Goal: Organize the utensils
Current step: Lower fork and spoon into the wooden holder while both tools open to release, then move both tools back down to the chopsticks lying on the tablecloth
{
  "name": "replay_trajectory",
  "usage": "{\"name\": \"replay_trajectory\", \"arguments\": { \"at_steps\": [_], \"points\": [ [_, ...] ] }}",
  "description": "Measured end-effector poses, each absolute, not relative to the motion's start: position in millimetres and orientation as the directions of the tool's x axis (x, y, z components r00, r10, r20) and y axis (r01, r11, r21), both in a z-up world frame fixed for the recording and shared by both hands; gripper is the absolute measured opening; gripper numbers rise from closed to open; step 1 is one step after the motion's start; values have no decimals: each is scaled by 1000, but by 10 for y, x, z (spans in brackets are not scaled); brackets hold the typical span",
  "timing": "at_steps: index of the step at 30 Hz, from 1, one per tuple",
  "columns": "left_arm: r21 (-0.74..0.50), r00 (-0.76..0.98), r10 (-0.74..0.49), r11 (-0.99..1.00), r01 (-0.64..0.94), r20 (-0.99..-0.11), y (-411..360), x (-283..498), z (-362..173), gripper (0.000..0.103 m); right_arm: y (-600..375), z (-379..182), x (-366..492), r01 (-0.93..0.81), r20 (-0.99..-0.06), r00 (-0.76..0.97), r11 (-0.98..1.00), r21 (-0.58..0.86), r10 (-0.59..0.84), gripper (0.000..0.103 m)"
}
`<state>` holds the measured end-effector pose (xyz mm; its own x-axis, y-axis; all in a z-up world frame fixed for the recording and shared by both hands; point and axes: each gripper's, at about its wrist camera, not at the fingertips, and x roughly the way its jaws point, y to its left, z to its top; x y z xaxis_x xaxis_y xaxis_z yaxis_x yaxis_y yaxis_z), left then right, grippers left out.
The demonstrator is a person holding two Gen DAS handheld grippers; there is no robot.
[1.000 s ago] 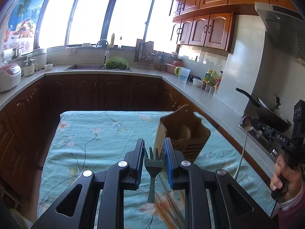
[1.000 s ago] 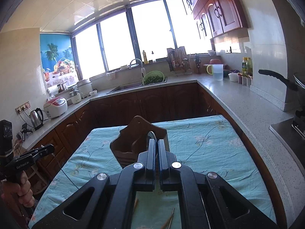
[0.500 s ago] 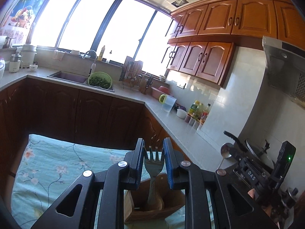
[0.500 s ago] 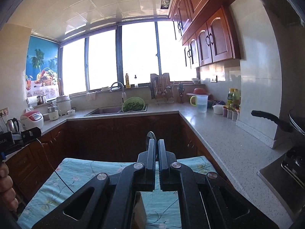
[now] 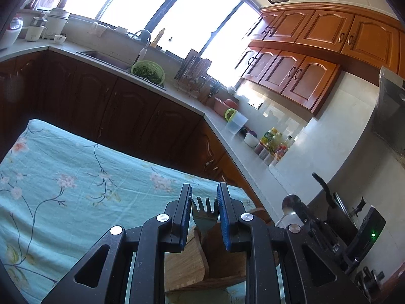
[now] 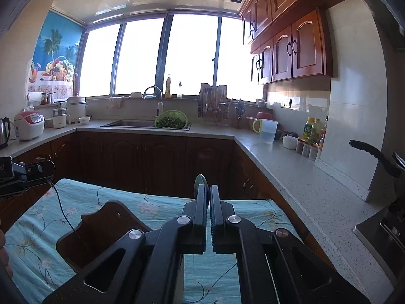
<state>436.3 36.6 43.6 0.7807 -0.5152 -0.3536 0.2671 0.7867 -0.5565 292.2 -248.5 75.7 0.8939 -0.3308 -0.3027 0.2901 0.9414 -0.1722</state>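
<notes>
Wooden utensil holder (image 5: 202, 261) on teal floral tablecloth (image 5: 63, 177), below both grippers.
Left gripper (image 5: 204, 204) pinches one fork (image 5: 205, 214), tines up, over the holder's open top. Right gripper (image 6: 209, 195) is clamped tight on one spoon (image 6: 200, 181), bowl above its tips. Cloth bare to far edge; counter (image 6: 291, 167) flanks right.

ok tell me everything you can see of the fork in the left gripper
The fork looks like plain grey metal with four tines pointing up. The left gripper is shut on its head, blue pads against both edges. Its handle hangs down into the wooden utensil holder below; the lower end is hidden.
</notes>
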Motion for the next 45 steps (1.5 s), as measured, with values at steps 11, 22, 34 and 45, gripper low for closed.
{"name": "replay_trajectory", "arguments": {
  "at_steps": [11, 22, 34, 45],
  "points": [
    [-472, 738, -512, 831, 295, -440, 104, 4326, 686, 20, -2540, 628, 2966, 241, -356, 889, 955, -172, -289, 2],
    [-430, 721, -497, 852, 300, -482, -45, 4210, 821, 20, -2546, 652, 2931, 241, -371, 885, 959, -153, -281, 2],
    [-447, 746, -474, 855, 263, -468, 74, 4052, 893, 49, -2631, 730, 2811, 244, -395, 885, 968, -59, -247, 30],
    [-453, 802, -422, 865, 216, -423, 477, 3304, 904, 78, -2721, 989, 2174, 243, -338, 919, 966, 86, -201, 83]
  ]
}}
